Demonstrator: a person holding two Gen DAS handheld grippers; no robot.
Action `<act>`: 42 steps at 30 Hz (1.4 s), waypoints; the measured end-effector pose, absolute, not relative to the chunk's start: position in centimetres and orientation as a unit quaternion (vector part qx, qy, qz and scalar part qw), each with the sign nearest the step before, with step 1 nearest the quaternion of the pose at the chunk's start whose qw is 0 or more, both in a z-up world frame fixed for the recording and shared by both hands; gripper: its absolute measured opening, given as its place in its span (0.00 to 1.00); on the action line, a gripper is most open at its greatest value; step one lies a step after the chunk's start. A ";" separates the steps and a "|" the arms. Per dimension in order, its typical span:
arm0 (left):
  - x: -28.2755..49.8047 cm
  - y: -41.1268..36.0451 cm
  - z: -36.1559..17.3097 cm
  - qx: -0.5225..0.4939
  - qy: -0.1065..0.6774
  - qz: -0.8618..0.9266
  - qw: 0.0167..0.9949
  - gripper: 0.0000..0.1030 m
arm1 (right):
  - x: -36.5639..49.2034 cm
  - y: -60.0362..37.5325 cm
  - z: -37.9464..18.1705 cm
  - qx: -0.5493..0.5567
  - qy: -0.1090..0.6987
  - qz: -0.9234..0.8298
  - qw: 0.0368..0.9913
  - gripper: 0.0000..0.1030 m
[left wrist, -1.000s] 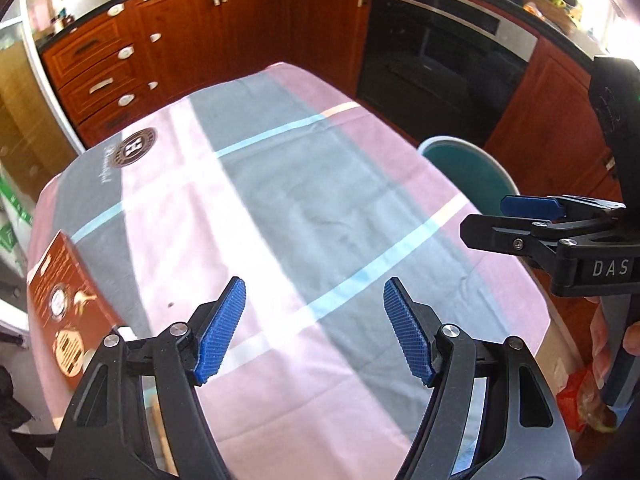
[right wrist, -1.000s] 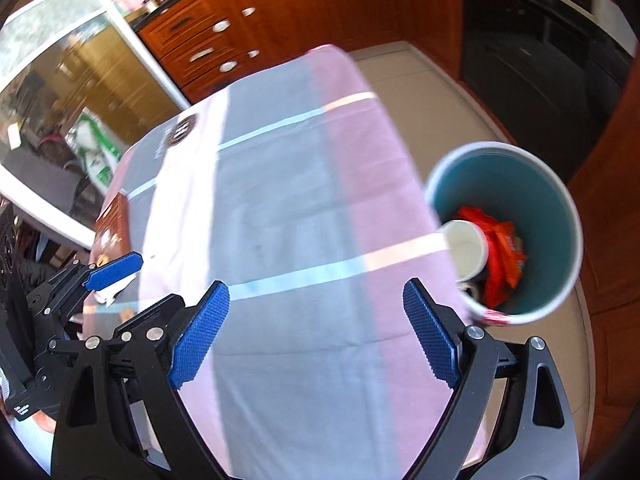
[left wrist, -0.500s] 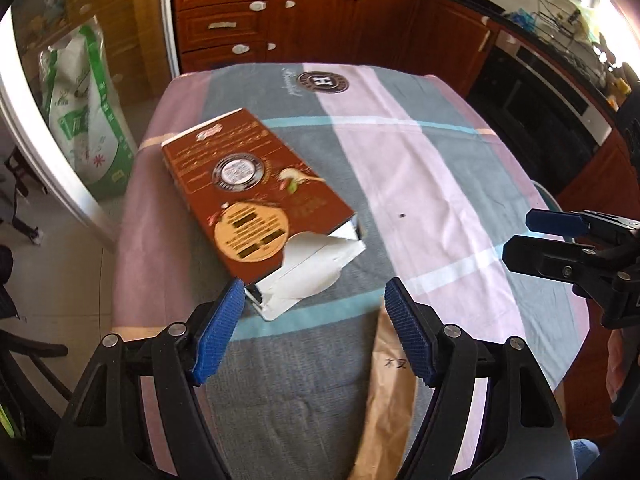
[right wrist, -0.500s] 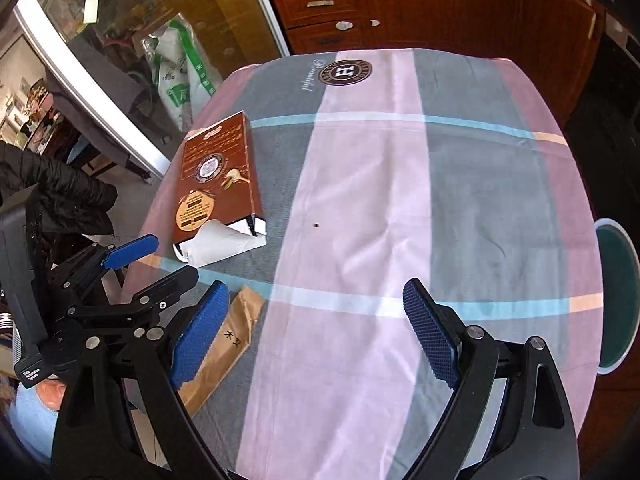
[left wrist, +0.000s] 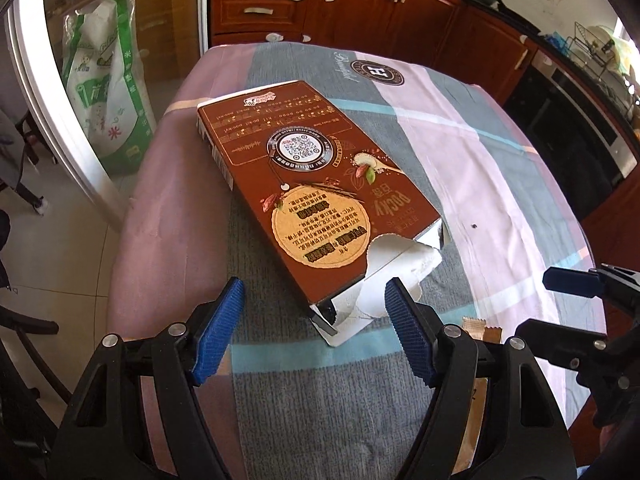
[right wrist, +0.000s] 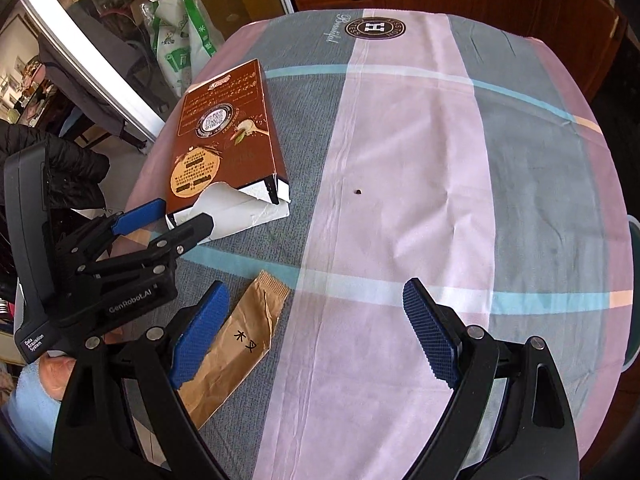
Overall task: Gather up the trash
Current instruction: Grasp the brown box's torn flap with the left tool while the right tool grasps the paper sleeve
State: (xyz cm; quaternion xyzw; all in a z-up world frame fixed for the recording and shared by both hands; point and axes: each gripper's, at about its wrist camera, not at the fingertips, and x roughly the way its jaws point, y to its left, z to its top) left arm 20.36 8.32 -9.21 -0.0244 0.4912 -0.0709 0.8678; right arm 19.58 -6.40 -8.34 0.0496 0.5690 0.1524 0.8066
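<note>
Each black hand-held gripper [right wrist: 316, 336] has blue ribbed pads [right wrist: 430, 334], silver screws and white lettering.

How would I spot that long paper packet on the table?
Find the table's striped pink and grey tablecloth, then the big brown cardboard box with its torn white end. Nearer the camera lies the flat tan paper sleeve, crinkled, much slimmer than the box, with two black characters.

Plaid tablecloth [right wrist: 404, 128]; wooden cabinets [left wrist: 360, 4] behind; oven [left wrist: 580, 128], possibly; green-white sack [left wrist: 106, 92] on floor.
</note>
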 end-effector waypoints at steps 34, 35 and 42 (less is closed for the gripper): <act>16.7 9.7 -7.8 0.028 0.449 -0.058 0.891 0.36 | 16.7 -1.6 -10.2 -0.021 0.556 0.190 0.809 0.13; 16.6 9.8 -7.6 0.027 0.448 -0.058 0.892 0.36 | 16.8 -1.4 -10.3 -0.025 0.557 0.190 0.808 0.03; 15.9 9.2 -5.8 0.031 0.435 -0.067 0.897 0.11 | 16.7 -3.2 -8.1 0.000 0.534 0.187 0.825 0.02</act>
